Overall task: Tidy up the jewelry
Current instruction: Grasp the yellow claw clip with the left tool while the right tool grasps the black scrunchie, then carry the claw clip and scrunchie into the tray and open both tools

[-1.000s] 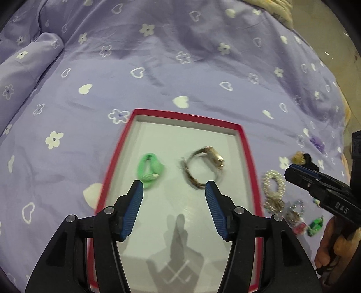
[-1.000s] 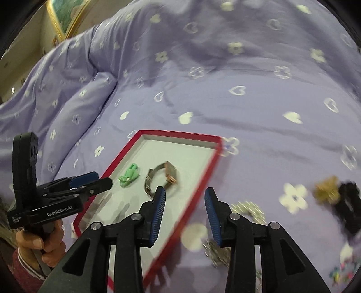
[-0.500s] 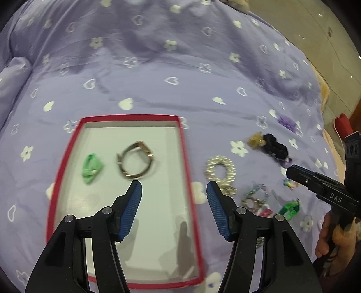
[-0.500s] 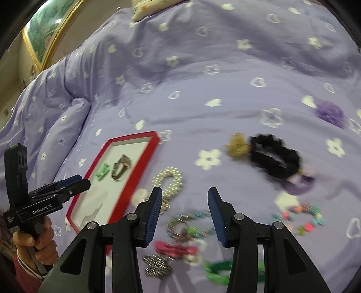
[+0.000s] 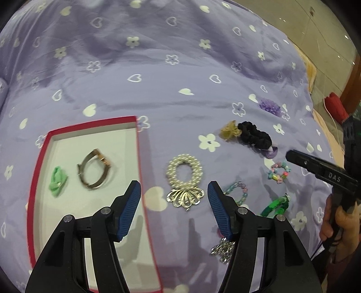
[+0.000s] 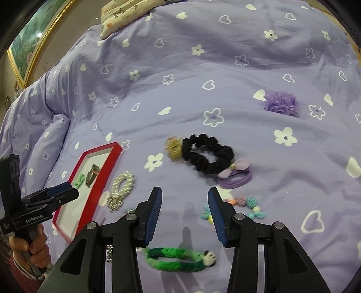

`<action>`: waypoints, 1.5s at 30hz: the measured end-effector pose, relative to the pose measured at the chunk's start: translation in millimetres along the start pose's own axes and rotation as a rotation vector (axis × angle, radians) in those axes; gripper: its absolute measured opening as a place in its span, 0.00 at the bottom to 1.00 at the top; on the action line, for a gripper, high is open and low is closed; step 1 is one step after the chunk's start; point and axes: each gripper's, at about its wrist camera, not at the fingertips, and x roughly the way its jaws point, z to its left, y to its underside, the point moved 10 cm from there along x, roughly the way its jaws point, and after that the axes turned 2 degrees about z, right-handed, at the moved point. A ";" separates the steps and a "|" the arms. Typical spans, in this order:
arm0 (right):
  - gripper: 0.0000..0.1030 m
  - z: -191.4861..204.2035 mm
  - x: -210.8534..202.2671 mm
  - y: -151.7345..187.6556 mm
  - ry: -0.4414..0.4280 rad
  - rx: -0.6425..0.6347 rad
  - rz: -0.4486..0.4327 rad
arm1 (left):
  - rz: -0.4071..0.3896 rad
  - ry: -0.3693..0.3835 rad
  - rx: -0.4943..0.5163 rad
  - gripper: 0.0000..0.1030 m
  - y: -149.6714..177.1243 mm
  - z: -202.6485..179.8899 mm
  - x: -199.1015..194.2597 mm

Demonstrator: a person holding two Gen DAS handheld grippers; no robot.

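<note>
A red-rimmed white tray [image 5: 138, 157] lies on the purple bedspread and holds a metal watch [image 5: 94, 171] and a light green hair tie [image 5: 58, 180]; the tray also shows in the right wrist view [image 6: 99, 182]. A pearl bracelet with a silver charm [image 5: 185, 180] lies just right of the tray, ahead of my open, empty left gripper [image 5: 173, 191]. My right gripper [image 6: 185, 196] is open and empty above a green braided tie [image 6: 178, 259]. A black scrunchie [image 6: 207, 155] lies further ahead.
A gold clip [image 6: 172, 148], a lilac bow tie [image 6: 237, 173], a beaded pastel bracelet [image 6: 243, 207] and a purple ruffled flower [image 6: 282, 103] lie loose on the bedspread. A silver chain [image 5: 223, 248] lies under my left gripper. A pillow [image 6: 126, 13] is at the far edge.
Both grippers have swung right, away from the tray and over the loose jewelry. The pearl bracelet is now centred between my left fingers. Both stay open and empty.
</note>
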 end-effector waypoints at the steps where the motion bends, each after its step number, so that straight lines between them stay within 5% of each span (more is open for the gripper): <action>1: 0.48 -2.0 1.3 -2.4 0.005 -0.008 -0.001 | 0.005 0.009 0.012 0.61 -2.8 -4.9 4.6; 17: 0.45 -47.4 78.9 -42.3 0.075 -0.133 0.112 | 0.058 0.106 0.199 0.64 -49.1 -77.3 88.2; 19: 0.16 -51.4 86.6 -40.8 0.067 -0.128 0.128 | 0.059 0.107 0.224 0.65 -55.6 -85.4 98.4; 29: 0.10 -65.2 40.1 -48.0 0.000 0.001 0.006 | 0.053 0.088 0.268 0.67 -81.0 -111.3 143.8; 33: 0.10 -65.2 29.1 -44.6 -0.023 0.037 -0.013 | 0.063 0.112 0.248 0.32 -81.5 -112.9 150.4; 45: 0.10 -36.7 22.0 -27.4 -0.073 0.046 -0.013 | 0.003 0.156 0.160 0.29 -71.4 -87.5 88.3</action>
